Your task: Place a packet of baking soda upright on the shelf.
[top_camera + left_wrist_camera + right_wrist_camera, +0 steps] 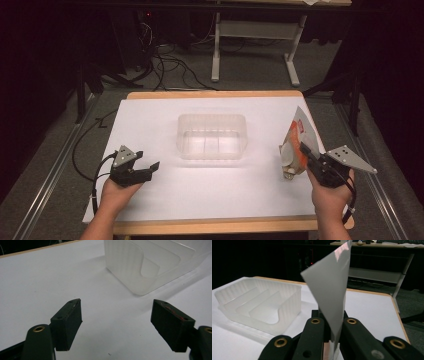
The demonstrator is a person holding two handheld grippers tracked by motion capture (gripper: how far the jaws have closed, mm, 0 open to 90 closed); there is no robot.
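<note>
Both hands held grippers low over the white table [165, 200]: the left gripper [148, 169] gaped empty; the right gripper [306, 151] pinched an orange-and-white packet [296, 145] right of the clear tray [212, 136].

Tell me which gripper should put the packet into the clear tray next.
Right. The right gripper is already shut on the packet, held off the table beside the clear tray. The left gripper is open and empty, near the tray's other side, so it would probably need a handover.
</note>
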